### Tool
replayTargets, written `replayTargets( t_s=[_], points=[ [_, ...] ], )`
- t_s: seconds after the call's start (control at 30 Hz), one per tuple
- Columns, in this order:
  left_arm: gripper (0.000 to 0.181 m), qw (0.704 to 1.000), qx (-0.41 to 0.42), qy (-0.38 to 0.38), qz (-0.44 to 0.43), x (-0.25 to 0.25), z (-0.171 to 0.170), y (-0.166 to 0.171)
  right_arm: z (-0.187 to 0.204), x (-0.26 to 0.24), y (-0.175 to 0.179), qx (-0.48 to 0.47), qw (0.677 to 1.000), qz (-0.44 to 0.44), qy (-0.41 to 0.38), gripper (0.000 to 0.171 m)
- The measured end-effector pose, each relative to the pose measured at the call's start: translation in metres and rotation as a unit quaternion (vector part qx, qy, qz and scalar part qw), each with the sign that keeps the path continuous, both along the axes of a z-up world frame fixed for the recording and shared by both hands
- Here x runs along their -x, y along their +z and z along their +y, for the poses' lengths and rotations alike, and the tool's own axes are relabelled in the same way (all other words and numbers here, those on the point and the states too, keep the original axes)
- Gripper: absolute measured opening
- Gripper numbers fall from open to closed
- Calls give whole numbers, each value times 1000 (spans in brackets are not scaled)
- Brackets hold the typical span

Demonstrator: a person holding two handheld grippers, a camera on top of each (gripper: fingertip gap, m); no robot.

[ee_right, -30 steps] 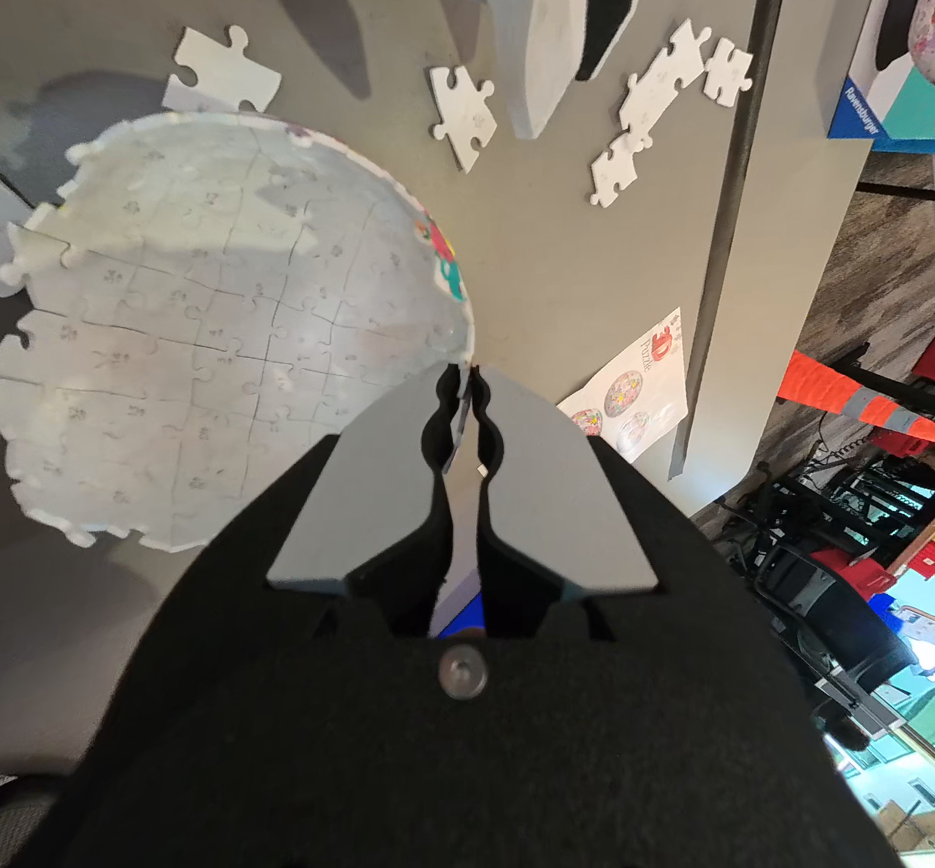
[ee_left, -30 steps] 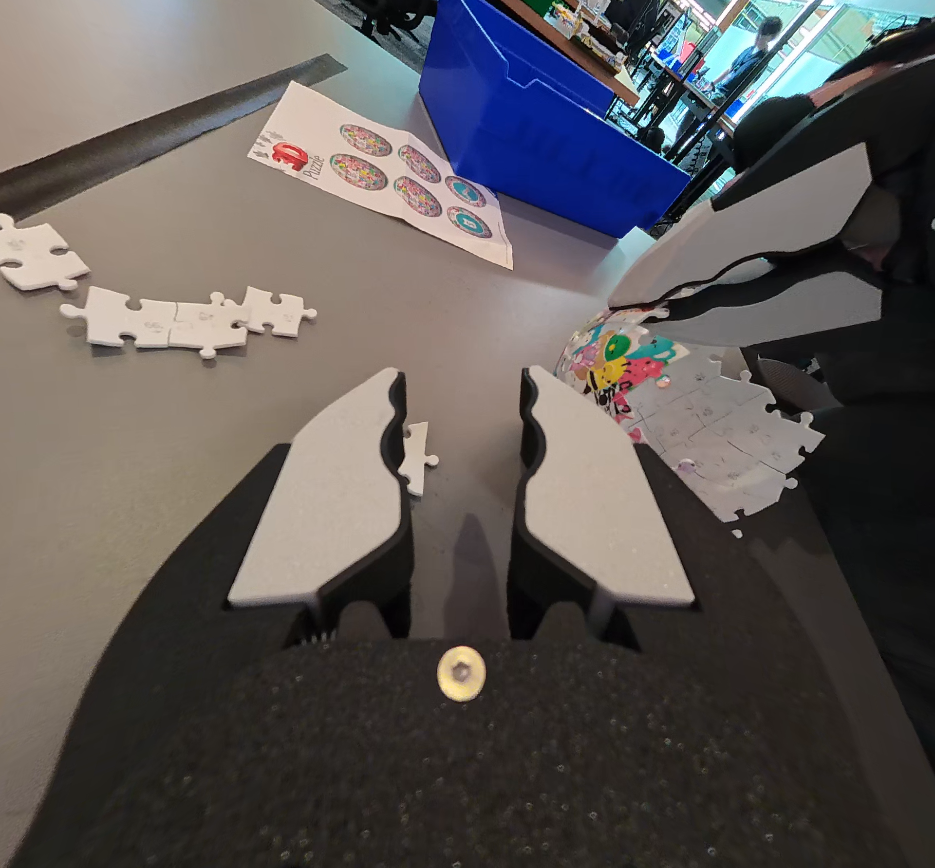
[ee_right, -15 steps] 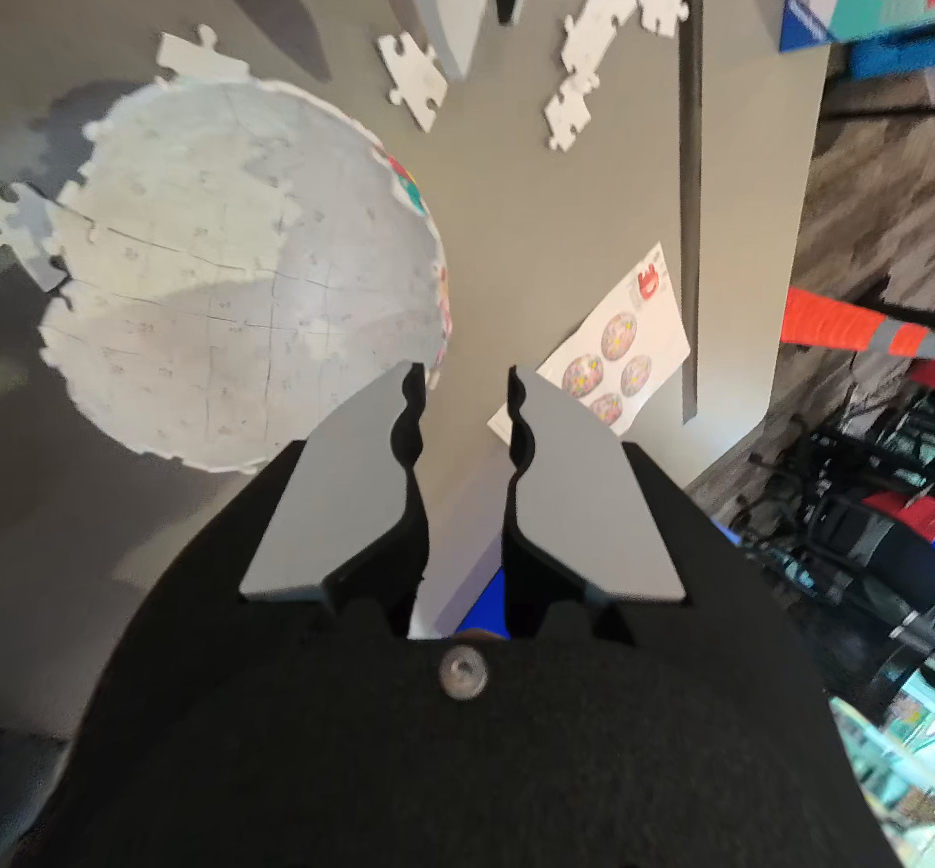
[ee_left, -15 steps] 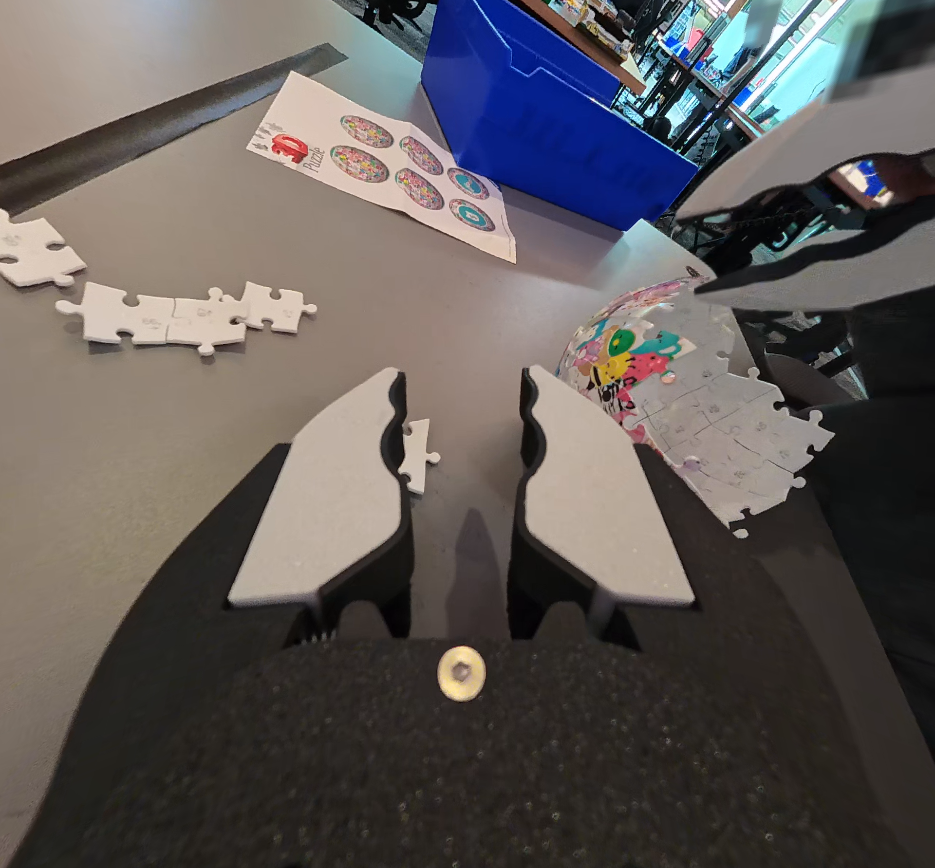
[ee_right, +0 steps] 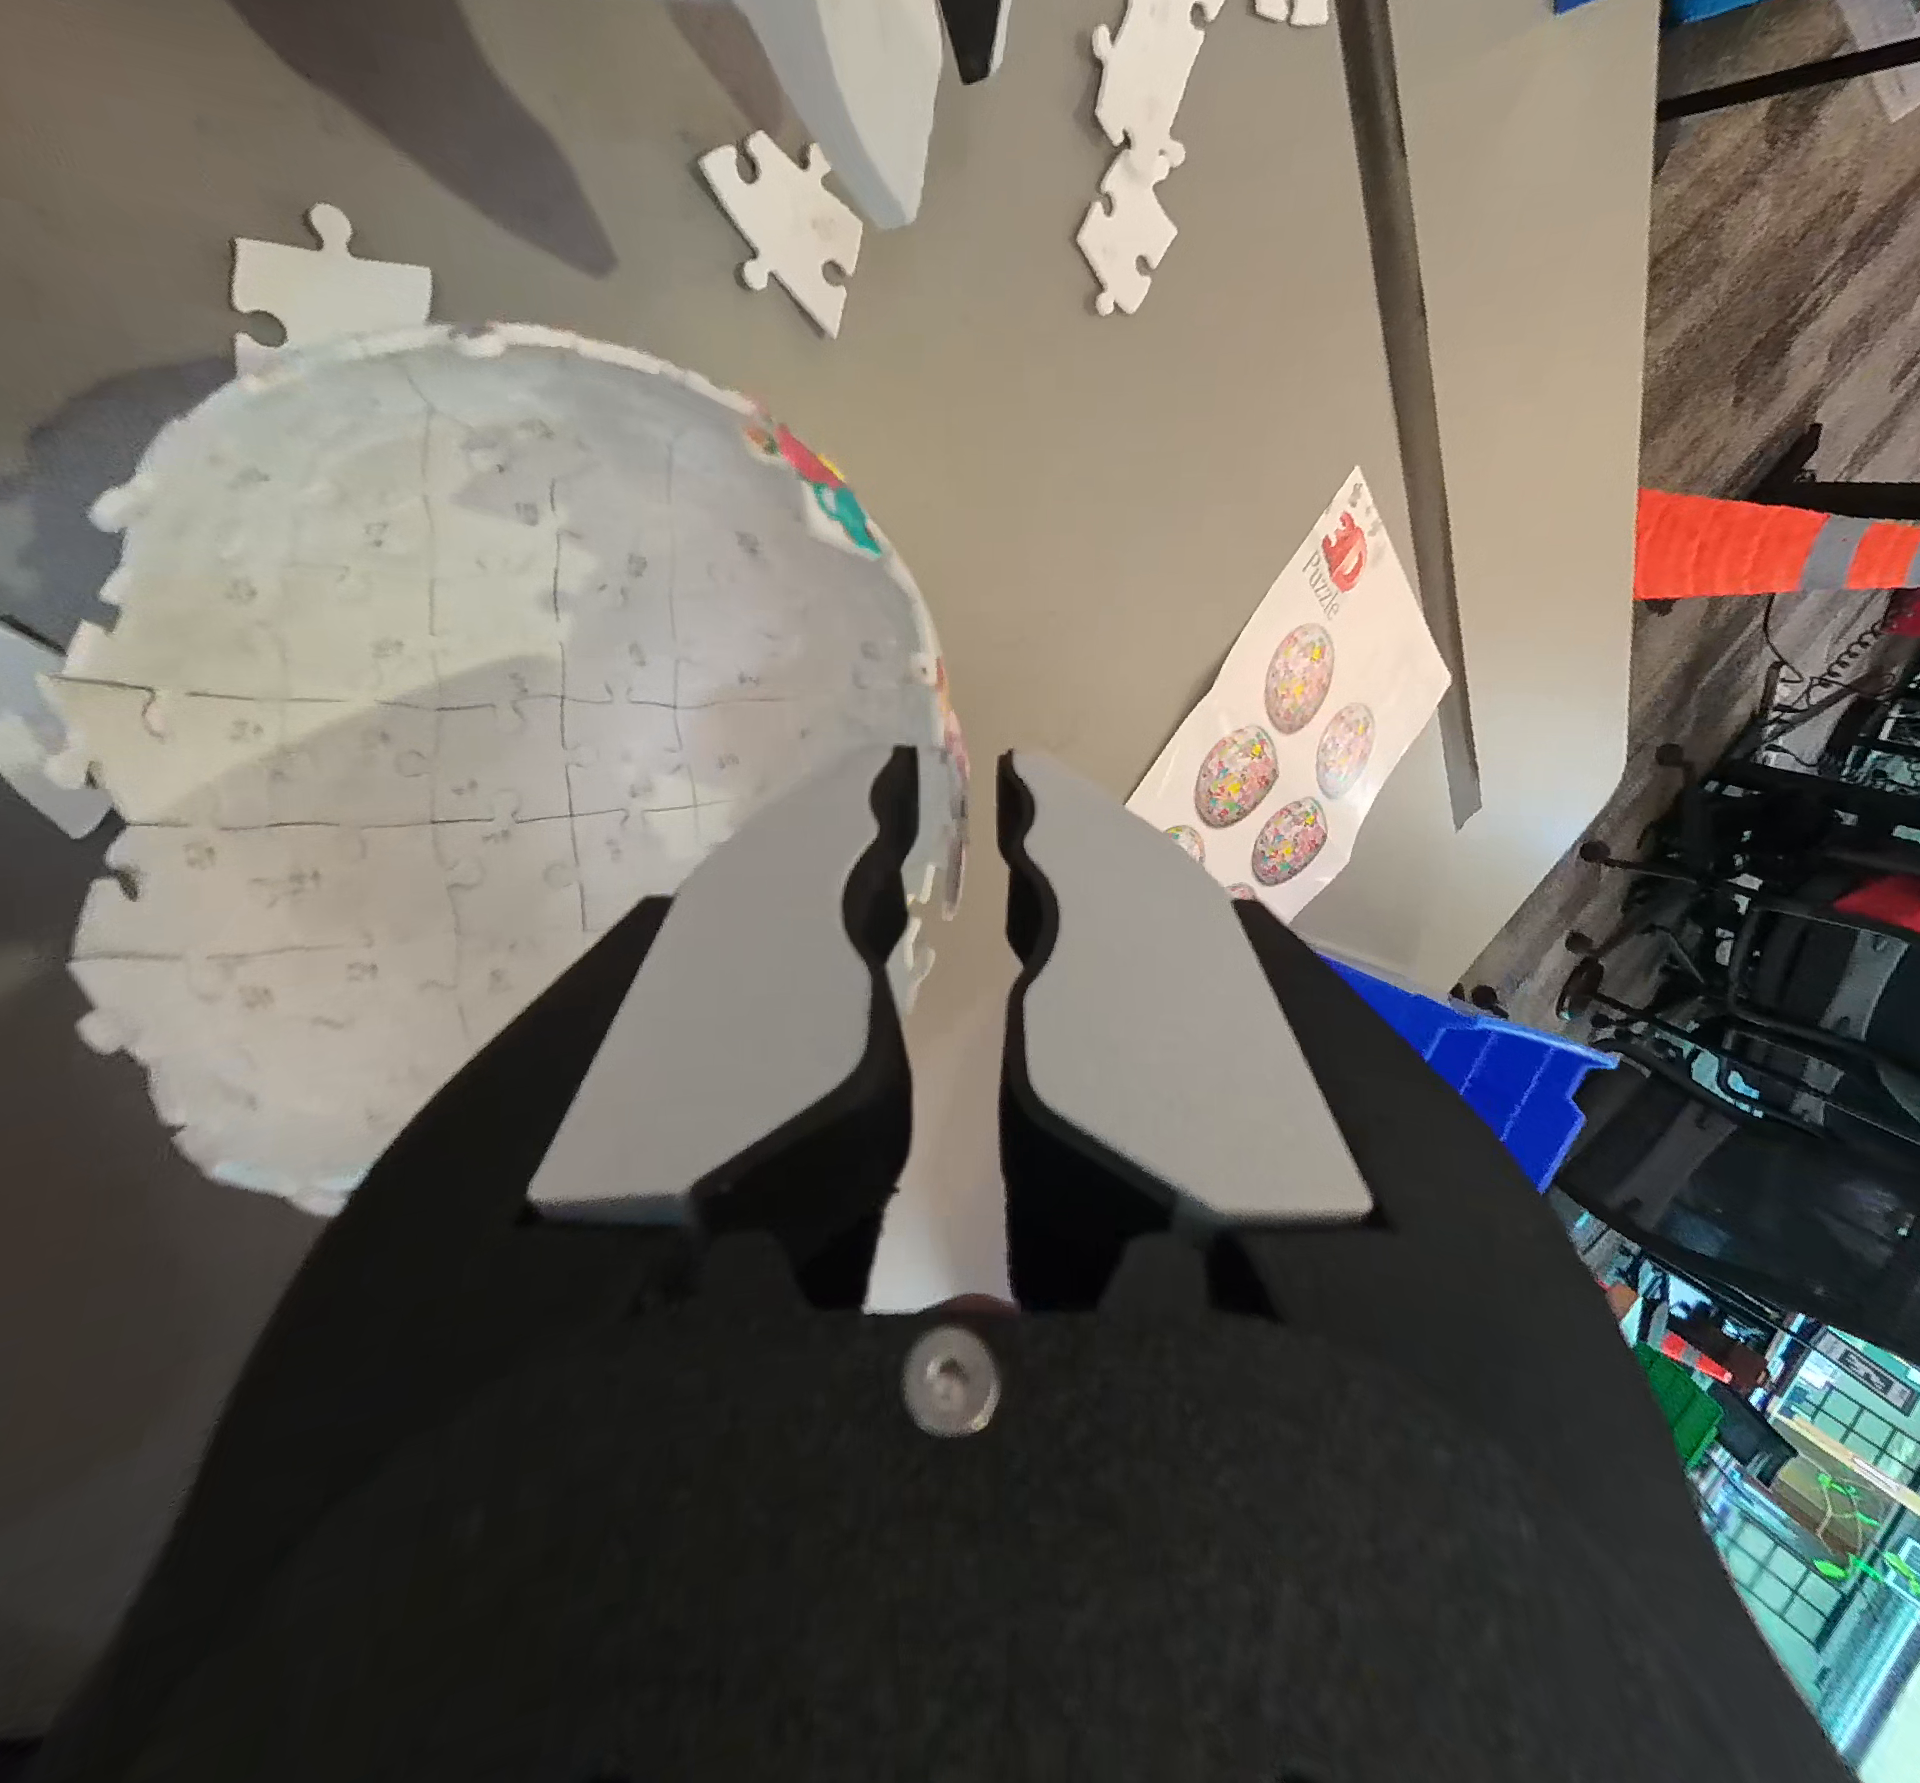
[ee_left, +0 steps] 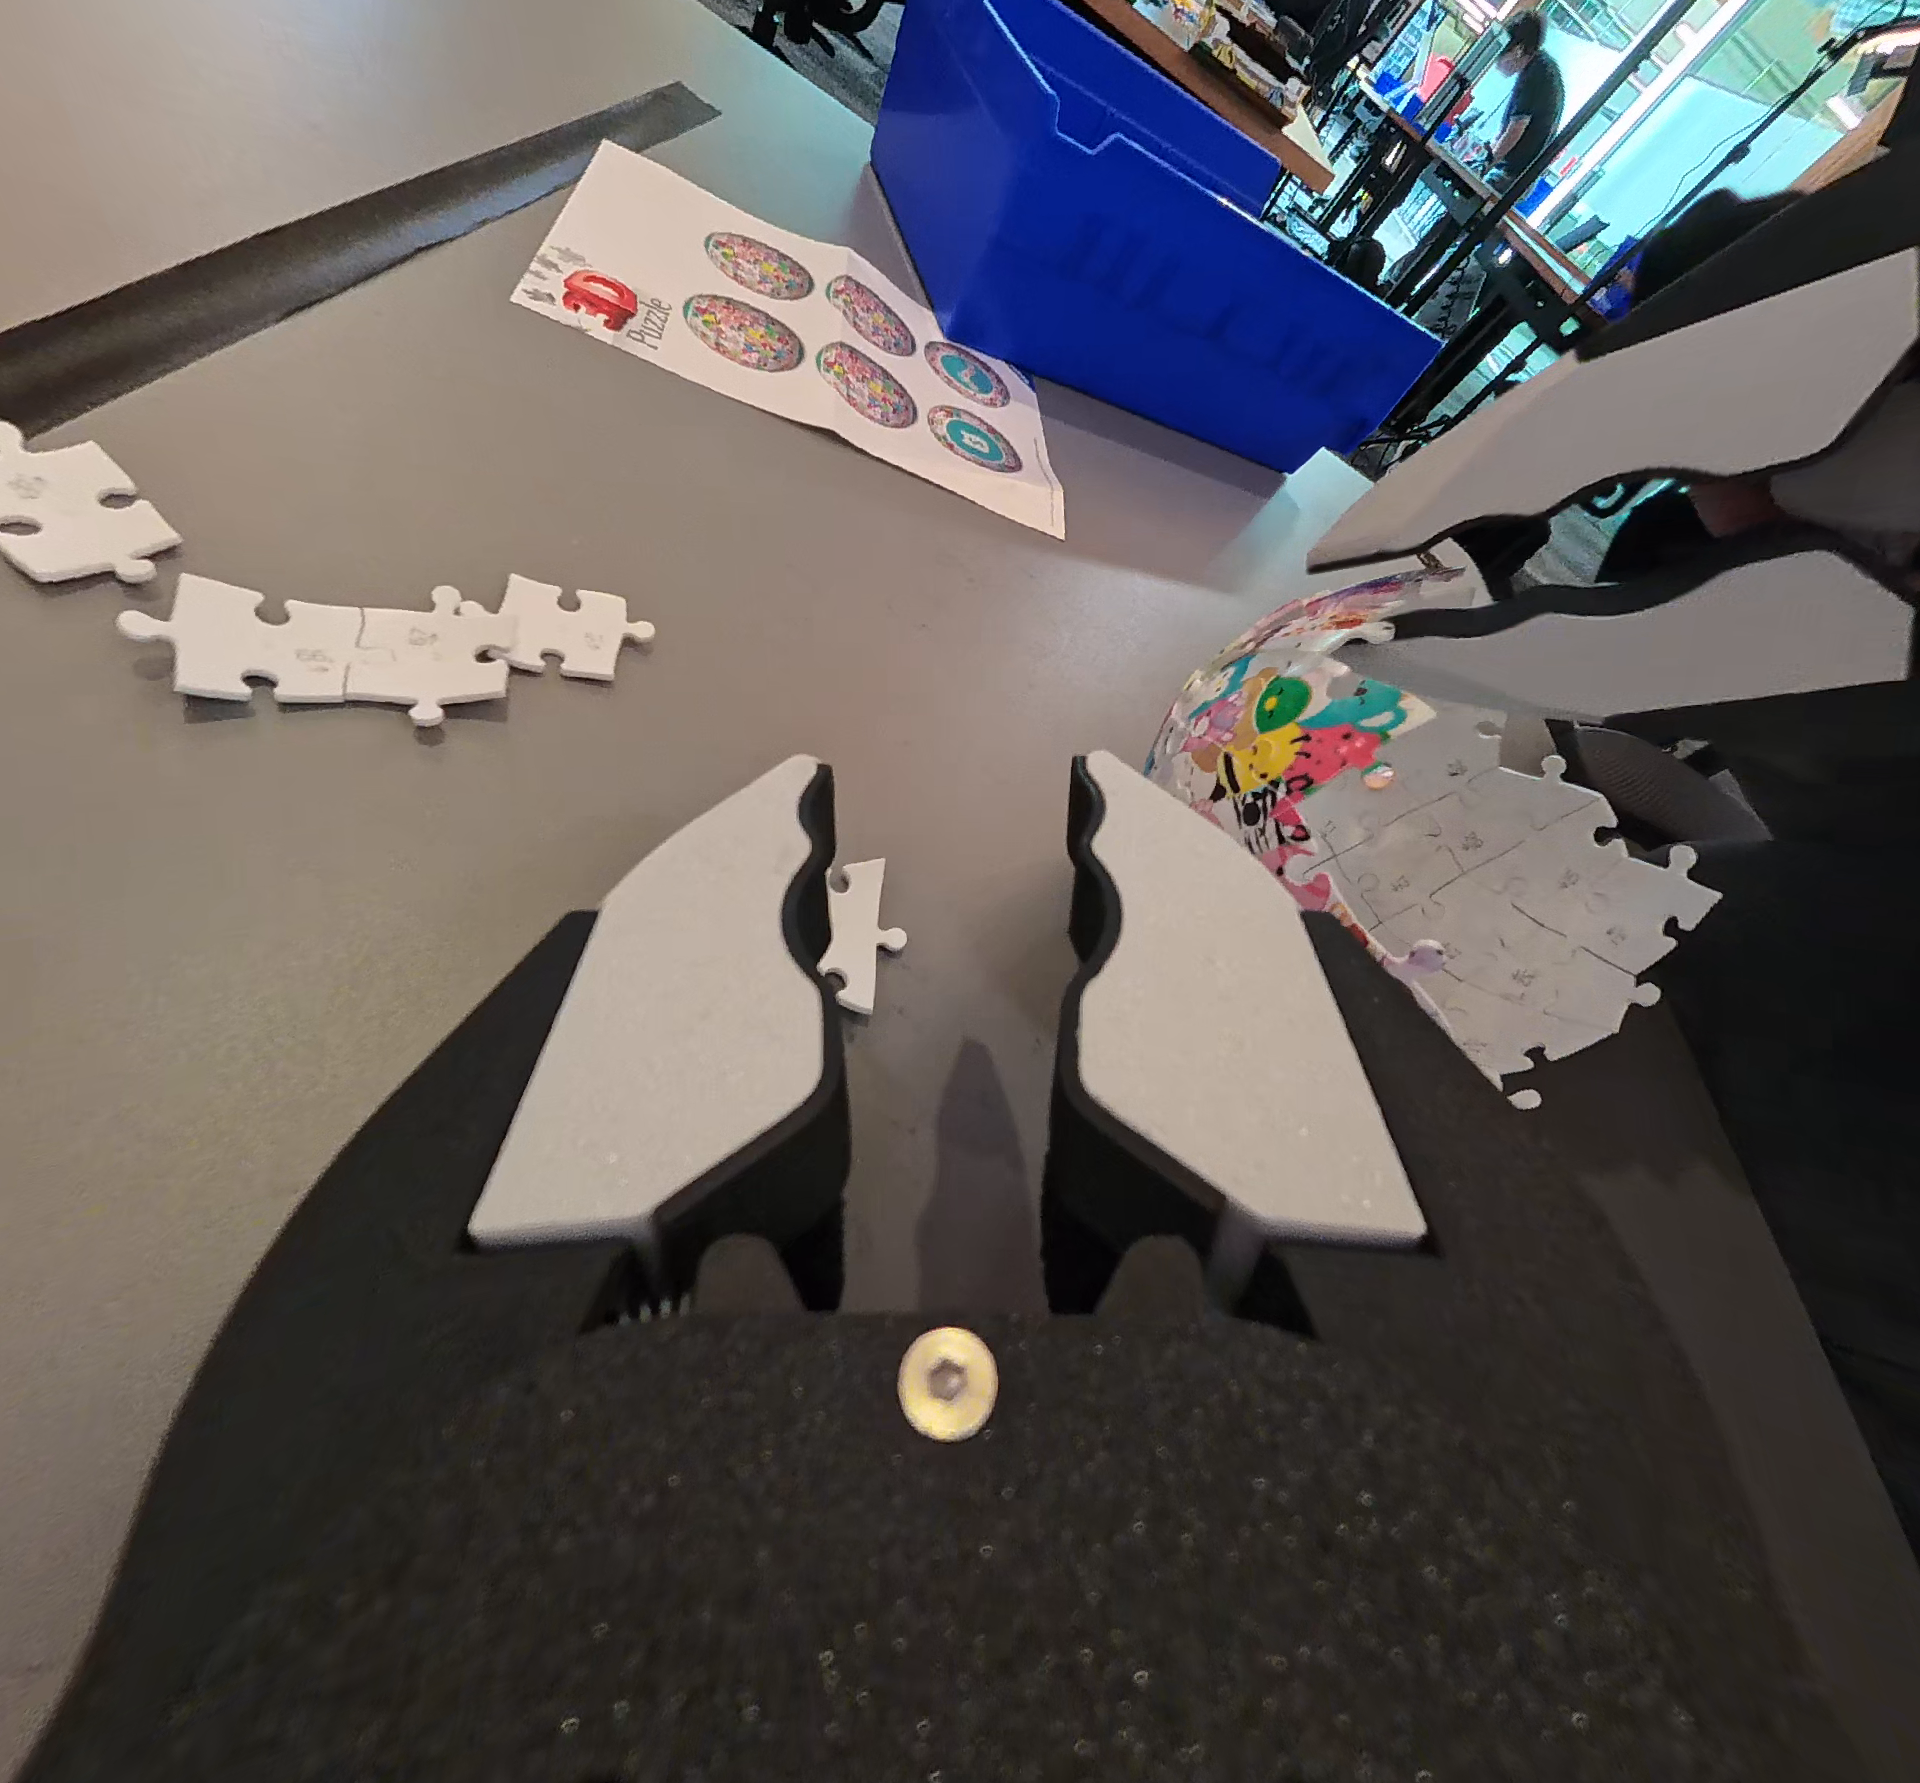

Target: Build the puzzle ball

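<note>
Resting on the grey table (ee_left: 935,611), the part-built puzzle ball (ee_right: 436,757) shows as an open shell, its pale inner face filling the left of the right wrist view and its coloured outer face at right centre of the left wrist view. The right gripper (ee_right: 958,777) straddles the shell's rim with jaws narrowly parted; whether they touch the rim cannot be told. The left gripper (ee_left: 948,783) hovers low over the table with jaws well apart and empty, a single loose piece (ee_left: 860,933) just beside its left finger. A joined strip of pieces (ee_left: 384,642) lies at left centre of the left wrist view. An instruction sheet (ee_left: 800,331) lies beyond it, touching a blue bin (ee_left: 1122,279) at top centre.
</note>
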State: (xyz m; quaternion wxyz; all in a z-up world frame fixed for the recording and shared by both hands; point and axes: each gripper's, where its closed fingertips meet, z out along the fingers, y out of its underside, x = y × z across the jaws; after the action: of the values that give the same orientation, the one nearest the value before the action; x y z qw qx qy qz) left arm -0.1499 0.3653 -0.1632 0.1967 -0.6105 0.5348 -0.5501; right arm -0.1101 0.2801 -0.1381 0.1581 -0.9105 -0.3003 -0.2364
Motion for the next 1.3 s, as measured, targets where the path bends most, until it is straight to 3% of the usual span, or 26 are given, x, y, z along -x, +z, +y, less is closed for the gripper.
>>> replayTargets(
  t_s=[0.67,0.73,0.83,1.3],
  points=[
    [43,1000,-1,-1,4,0,-1,-1,3,-4,-8,4,1000,-11,4,3],
    [43,1000,-1,-1,4,0,-1,-2,1,-5,-8,6,1000,-15,7,6],
    [42,1000,-2,-1,4,0,-1,-2,-3,-2,-6,10,1000,-4,8,24],
    [43,1000,-3,-2,7,-1,-1,-3,-19,-8,3,-9,999,-3,-49,23]
  ],
)
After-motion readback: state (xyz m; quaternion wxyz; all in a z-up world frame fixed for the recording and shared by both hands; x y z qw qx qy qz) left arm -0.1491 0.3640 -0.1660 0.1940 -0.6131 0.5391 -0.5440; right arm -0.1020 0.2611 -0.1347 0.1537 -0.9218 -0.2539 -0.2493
